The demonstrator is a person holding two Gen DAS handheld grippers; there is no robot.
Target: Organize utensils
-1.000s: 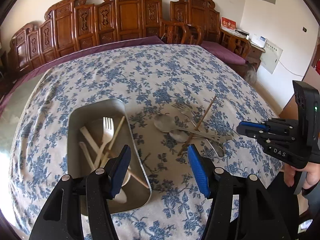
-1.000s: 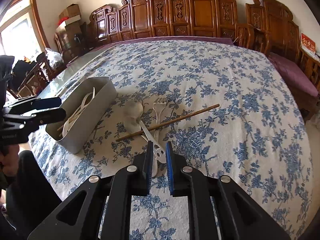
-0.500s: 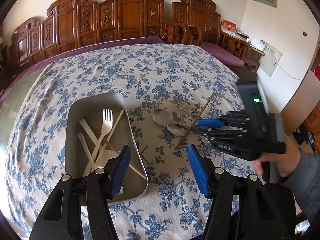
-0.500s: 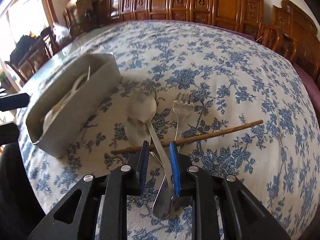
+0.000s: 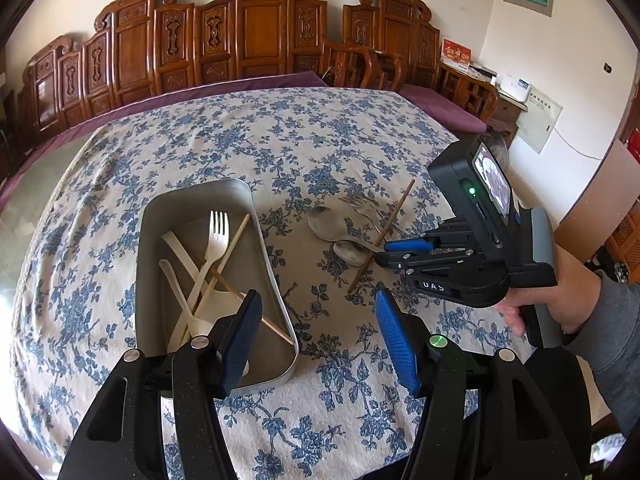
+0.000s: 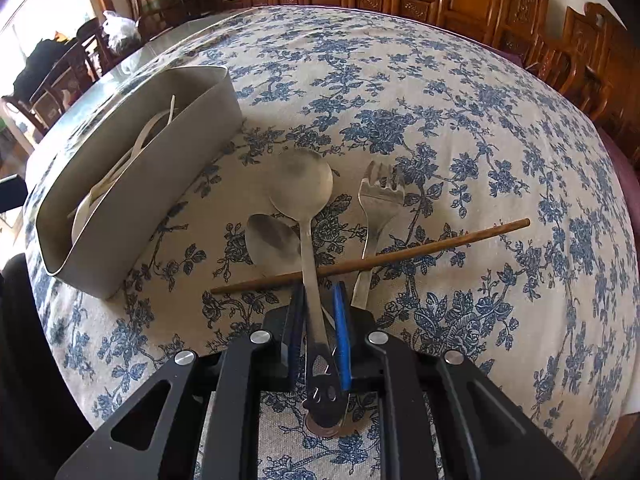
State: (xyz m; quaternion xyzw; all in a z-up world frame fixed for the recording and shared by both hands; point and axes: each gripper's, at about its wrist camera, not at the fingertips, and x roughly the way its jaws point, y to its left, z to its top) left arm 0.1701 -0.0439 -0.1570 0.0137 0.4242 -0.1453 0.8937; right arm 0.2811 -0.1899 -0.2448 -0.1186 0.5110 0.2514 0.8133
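Note:
A grey metal tray [image 5: 264, 240] [image 6: 132, 184] on the flowered tablecloth holds white plastic utensils [image 5: 216, 236] and a wooden chopstick. To its right lie a large metal spoon [image 6: 301, 184] [image 5: 326, 226], a smaller spoon [image 6: 272, 240], a metal fork [image 6: 378, 196] and a wooden chopstick [image 6: 440, 246] across them. My right gripper [image 6: 318, 296] [image 5: 386, 254] is low over the cloth with its jaws narrowly apart around the large spoon's handle; the spoon still rests on the cloth. My left gripper [image 5: 318, 320] is open and empty above the tray's near right corner.
The round table [image 5: 280, 128] is covered by the blue-flowered cloth. Carved wooden chairs [image 5: 256, 32] ring the far side. The table edge drops off at the right, near a wall panel [image 5: 538, 120].
My right gripper has moved forward and down over the utensil pile, bringing its jaws around the large spoon's handle. My left gripper has stayed open above the tray.

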